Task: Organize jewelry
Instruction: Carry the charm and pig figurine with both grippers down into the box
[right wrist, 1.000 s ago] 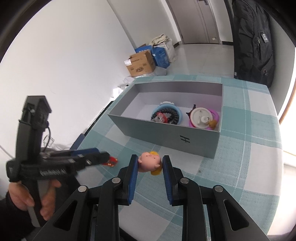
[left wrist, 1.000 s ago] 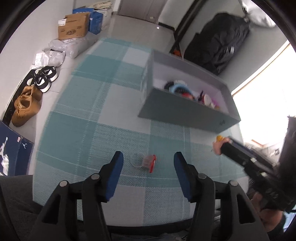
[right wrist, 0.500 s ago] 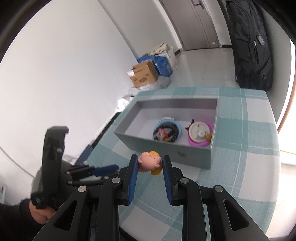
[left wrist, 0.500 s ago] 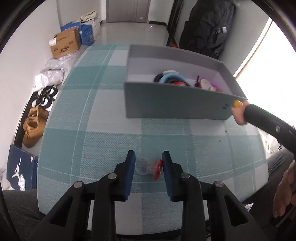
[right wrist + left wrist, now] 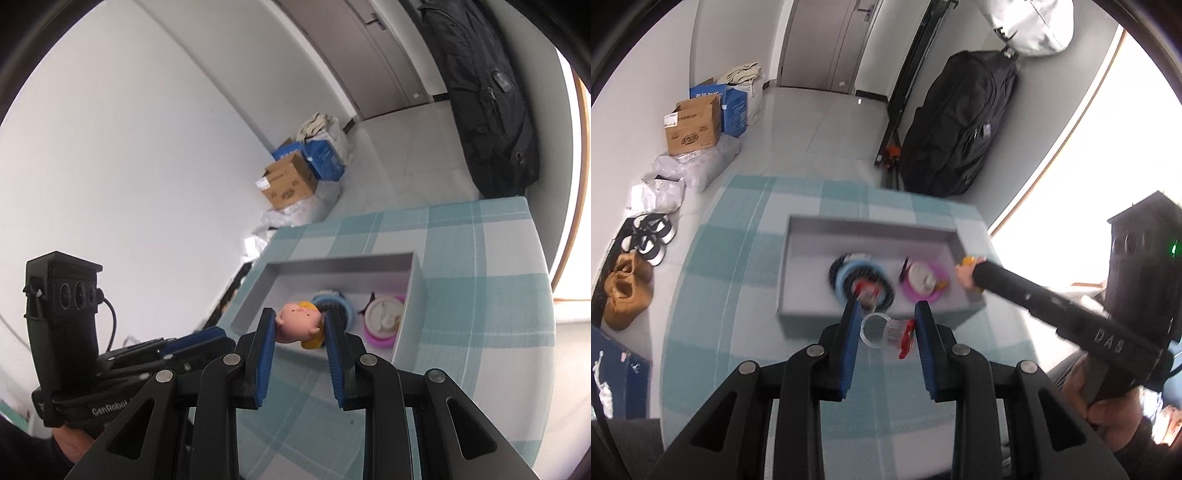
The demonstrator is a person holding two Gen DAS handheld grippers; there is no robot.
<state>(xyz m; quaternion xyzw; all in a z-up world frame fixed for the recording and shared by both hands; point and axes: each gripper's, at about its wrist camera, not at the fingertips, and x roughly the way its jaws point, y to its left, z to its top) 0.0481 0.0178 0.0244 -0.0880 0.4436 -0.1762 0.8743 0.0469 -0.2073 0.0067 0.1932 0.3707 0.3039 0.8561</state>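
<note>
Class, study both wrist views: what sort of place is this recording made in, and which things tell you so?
Most likely a lived-in home room, perhaps near an entrance: shoes lined along the wall, a cardboard box on the tiled floor, and a black bag beside a table with a checked cloth.

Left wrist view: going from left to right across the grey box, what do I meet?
Box's left wall → blue ring with dark beads → pink dish with white piece → doll-head charm held by the right tongs.
</note>
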